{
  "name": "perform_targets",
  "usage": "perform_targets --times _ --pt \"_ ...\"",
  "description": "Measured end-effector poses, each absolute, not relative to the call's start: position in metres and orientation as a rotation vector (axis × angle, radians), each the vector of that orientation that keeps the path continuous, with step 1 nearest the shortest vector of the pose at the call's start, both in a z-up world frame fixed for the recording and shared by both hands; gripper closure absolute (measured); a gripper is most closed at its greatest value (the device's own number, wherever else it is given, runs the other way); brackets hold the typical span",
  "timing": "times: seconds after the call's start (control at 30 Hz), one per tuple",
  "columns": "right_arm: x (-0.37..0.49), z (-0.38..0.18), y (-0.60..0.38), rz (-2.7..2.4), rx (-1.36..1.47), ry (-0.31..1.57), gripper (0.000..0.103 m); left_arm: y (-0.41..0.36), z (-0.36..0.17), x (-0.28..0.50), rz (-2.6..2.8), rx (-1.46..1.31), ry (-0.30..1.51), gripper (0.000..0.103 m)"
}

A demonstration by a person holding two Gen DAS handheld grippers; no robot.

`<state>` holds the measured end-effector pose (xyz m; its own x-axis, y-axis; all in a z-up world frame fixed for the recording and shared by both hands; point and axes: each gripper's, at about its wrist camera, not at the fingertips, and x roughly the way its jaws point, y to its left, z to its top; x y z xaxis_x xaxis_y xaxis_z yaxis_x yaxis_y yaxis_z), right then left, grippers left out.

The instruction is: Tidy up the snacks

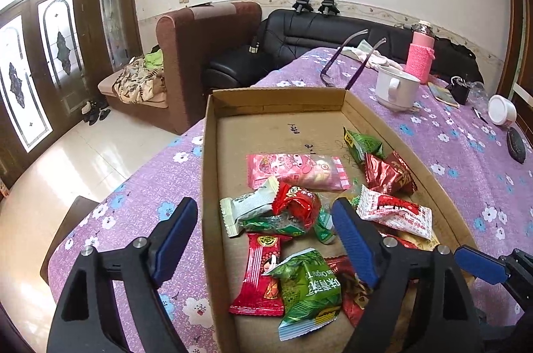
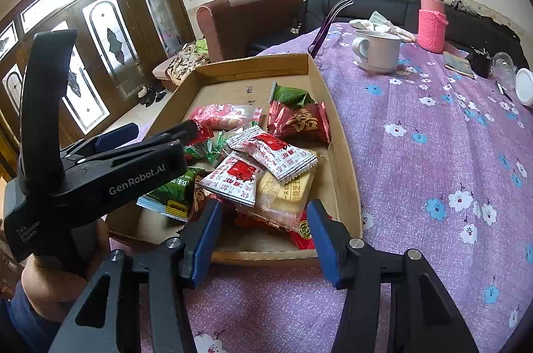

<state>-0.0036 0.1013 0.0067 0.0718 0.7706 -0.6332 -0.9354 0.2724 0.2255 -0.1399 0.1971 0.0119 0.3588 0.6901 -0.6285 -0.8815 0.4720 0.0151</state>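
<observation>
A shallow cardboard box [image 1: 208, 186] [image 2: 346, 183] sits on the purple flowered tablecloth and holds several wrapped snacks: a pink packet [image 1: 296, 169], red ones [image 1: 388, 173] [image 2: 299, 121], green ones [image 1: 306, 286] and white-red ones [image 2: 276, 153]. My left gripper [image 1: 263, 216] is open and empty, straddling the box's left wall, its right finger over the snacks. It shows from the side in the right wrist view [image 2: 146, 136]. My right gripper [image 2: 265, 219] is open and empty, just above the box's near wall, a yellow packet [image 2: 286, 193] between its fingers. A right fingertip [image 1: 476, 263] shows at the left view's edge.
On the cloth beyond the box stand a white mug [image 1: 396, 88] [image 2: 378, 51], a pink covered bottle [image 1: 419, 59] [image 2: 431, 19], purple glasses [image 1: 336, 63], a white lid [image 1: 501, 111] and small dark items. Sofas [image 1: 299, 36] and wooden doors [image 1: 56, 53] lie beyond the table.
</observation>
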Motion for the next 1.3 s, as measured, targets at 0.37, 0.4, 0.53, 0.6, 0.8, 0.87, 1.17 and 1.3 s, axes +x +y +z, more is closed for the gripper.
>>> perform_targets --times 0.37,0.4,0.53,0.6,0.8,0.87,1.17,1.3 --pt "-0.003 0.009 0.093 1.292 -0.266 0.73 0.03 0.191 0.015 -0.142 1.063 -0.336 0.601 0.012" --pt "-0.003 0.01 0.089 1.289 -0.265 0.722 0.027 0.189 0.016 -0.144 1.062 -0.332 0.594 0.011" --pt "-0.001 0.012 0.071 1.252 -0.261 0.686 0.018 0.179 0.02 -0.146 1.066 -0.303 0.559 0.003" --pt "0.003 0.012 0.062 1.235 -0.252 0.683 0.018 0.173 0.022 -0.147 1.055 -0.286 0.54 0.001" --pt "0.019 0.014 0.041 1.179 -0.19 0.688 0.016 0.146 0.025 -0.142 1.021 -0.212 0.516 0.0" --pt "0.024 0.015 0.038 1.179 -0.162 0.7 0.016 0.142 0.025 -0.137 1.018 -0.192 0.529 0.0" --pt "0.025 0.014 0.041 1.186 -0.171 0.708 0.016 0.13 0.031 -0.139 1.116 -0.114 0.476 0.0" --pt "0.027 0.011 0.044 1.177 -0.174 0.721 0.016 0.135 0.031 -0.142 1.152 -0.133 0.481 0.0"
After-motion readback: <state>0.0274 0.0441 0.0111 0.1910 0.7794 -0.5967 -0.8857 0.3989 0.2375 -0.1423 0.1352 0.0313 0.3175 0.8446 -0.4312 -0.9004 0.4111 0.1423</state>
